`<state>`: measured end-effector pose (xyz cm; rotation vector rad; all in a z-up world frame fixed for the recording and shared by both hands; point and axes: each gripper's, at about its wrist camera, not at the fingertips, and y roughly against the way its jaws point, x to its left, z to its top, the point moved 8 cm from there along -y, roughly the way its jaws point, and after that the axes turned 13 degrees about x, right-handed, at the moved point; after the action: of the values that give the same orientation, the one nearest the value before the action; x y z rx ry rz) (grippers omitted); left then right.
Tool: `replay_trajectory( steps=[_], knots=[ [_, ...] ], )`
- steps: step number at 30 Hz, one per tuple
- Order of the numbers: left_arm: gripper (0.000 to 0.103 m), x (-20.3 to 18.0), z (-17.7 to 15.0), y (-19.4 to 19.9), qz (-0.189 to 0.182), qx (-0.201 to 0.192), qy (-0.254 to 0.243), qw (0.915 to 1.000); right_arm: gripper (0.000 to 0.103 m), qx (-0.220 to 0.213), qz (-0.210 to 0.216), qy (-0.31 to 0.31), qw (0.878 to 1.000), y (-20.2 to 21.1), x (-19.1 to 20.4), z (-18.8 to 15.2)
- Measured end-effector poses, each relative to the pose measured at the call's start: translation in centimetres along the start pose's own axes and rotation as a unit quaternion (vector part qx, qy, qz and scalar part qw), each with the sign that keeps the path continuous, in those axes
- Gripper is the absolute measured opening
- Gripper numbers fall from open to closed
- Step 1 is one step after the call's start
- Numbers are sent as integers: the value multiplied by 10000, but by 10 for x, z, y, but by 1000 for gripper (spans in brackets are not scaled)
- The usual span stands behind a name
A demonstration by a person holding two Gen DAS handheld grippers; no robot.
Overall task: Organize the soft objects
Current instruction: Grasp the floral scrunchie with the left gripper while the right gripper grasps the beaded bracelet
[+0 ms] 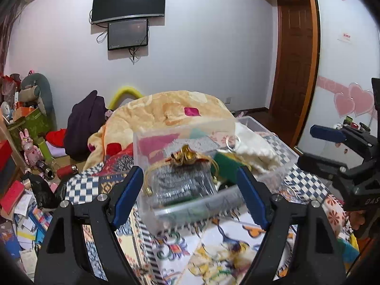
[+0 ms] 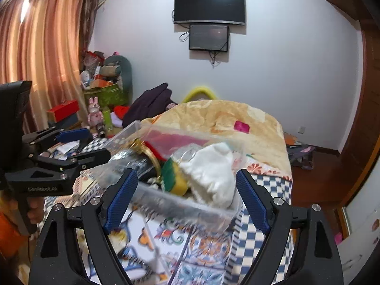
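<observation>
A clear plastic box [image 1: 152, 204] stands on the patterned bedspread [image 1: 213, 244]. It holds a silver pouch with gold trim [image 1: 182, 180], a green and yellow sponge [image 1: 225, 166], a white fluffy cloth [image 1: 256, 147] and a red cloth [image 1: 152, 144]. My left gripper [image 1: 190, 201] is open, its blue pads on either side of the box's near wall. In the right wrist view the box [image 2: 180, 204] shows again with the sponge [image 2: 175, 178] and white cloth [image 2: 211, 173]. My right gripper [image 2: 185, 204] is open around the box's near edge.
A yellow floral quilt [image 1: 171, 109] is piled behind the box. A dark garment [image 1: 83, 123] lies at its left. Boxes, papers, toys and bottles clutter the floor [image 1: 28, 190] at left. A wooden door [image 1: 294, 66] stands at right. The other gripper [image 1: 344, 166] shows at right.
</observation>
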<state>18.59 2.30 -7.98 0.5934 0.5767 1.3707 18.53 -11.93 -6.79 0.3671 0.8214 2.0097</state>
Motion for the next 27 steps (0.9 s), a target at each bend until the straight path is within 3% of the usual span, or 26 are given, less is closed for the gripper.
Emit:
replay_trajectory(
  steps=[7, 11, 16, 20, 27],
  knots=[
    [81, -6, -35, 1, -86, 275, -86, 9995, 83, 446, 102, 195, 9988, -17, 22, -40],
    [81, -5, -61, -10, 58, 558, -100, 9984, 83, 790, 217, 222, 9964, -32, 30, -65],
    [81, 2, -95, -24, 15, 1000, 82, 9950, 83, 1137, 383, 152, 9927, -45, 33, -91],
    [81, 9, -112, -25, 79, 1083, 235, 9938, 82, 1323, 478, 169, 9899, -51, 38, -107],
    [81, 6, -122, -31, -135, 1199, 329, 9921, 57, 1330, 374, 434, 9895, -58, 49, -108]
  ],
)
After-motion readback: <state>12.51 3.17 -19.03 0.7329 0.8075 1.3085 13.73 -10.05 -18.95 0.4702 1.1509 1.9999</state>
